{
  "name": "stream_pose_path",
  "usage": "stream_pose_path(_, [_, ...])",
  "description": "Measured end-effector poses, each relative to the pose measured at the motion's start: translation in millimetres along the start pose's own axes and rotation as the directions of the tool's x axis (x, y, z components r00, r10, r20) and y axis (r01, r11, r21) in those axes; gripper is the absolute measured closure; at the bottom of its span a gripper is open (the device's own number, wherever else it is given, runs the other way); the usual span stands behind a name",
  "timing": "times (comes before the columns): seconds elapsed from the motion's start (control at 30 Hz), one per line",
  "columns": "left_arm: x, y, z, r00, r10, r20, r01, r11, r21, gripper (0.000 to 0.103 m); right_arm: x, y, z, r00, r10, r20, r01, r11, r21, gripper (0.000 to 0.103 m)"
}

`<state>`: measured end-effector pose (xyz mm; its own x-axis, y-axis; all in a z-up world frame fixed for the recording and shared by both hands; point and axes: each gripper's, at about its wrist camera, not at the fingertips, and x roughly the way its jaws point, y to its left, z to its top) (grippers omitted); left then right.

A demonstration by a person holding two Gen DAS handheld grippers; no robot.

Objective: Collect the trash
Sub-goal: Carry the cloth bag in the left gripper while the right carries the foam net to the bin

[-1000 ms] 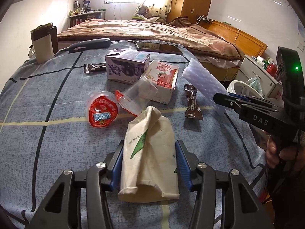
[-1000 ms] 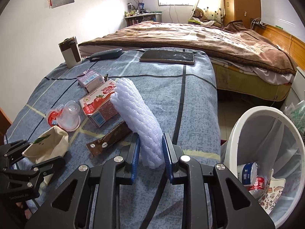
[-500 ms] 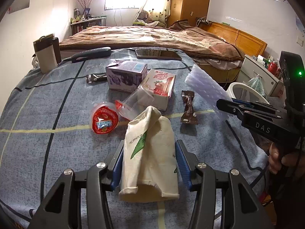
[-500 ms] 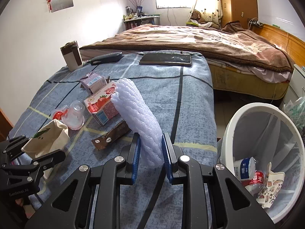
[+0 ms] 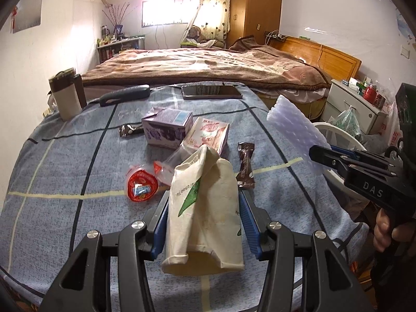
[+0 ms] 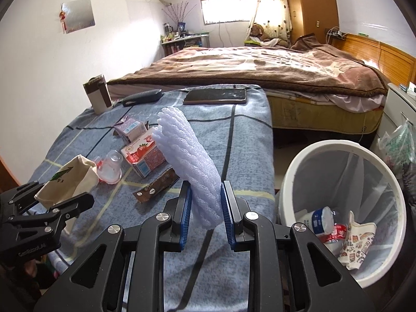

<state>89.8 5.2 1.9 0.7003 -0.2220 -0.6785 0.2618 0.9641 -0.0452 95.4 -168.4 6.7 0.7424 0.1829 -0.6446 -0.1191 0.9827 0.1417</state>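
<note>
My left gripper (image 5: 204, 205) is shut on a crumpled cream paper bag (image 5: 202, 208) with green print, held above the blue checked tablecloth (image 5: 65, 156). My right gripper (image 6: 205, 202) is shut on a white foam net sleeve (image 6: 187, 161), which also shows in the left wrist view (image 5: 296, 132). A white trash bin (image 6: 291, 182) with a clear liner stands right of the table and holds several pieces of trash. On the table lie a red-lidded cup (image 5: 141, 188), a clear plastic cup (image 6: 111, 166), a strawberry milk carton (image 5: 208, 135), a purple carton (image 5: 166, 127) and a brown wrapper (image 5: 245, 167).
A second brown wrapper (image 5: 130, 129), a phone (image 5: 210, 92), a dark case (image 5: 124, 95) and a brown-white box (image 5: 66, 96) lie at the table's far side. A bed (image 6: 260, 70) stands beyond. A nightstand (image 5: 356, 104) and plastic bags (image 5: 345, 122) are at right.
Both grippers have lifted and pulled back a little with their loads. The bin has come closer in the right wrist view. The trash on the table has not moved.
</note>
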Motion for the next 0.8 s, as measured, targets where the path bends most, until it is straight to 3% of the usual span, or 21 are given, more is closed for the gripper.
stream_pose_path(0.8, [3,-76,35,0.994,-0.096,0.054,0.089,0.988,0.127,0.051,-49,-59,-8,0.987,-0.138,0.082,0.128,0.985,0.116,0.078])
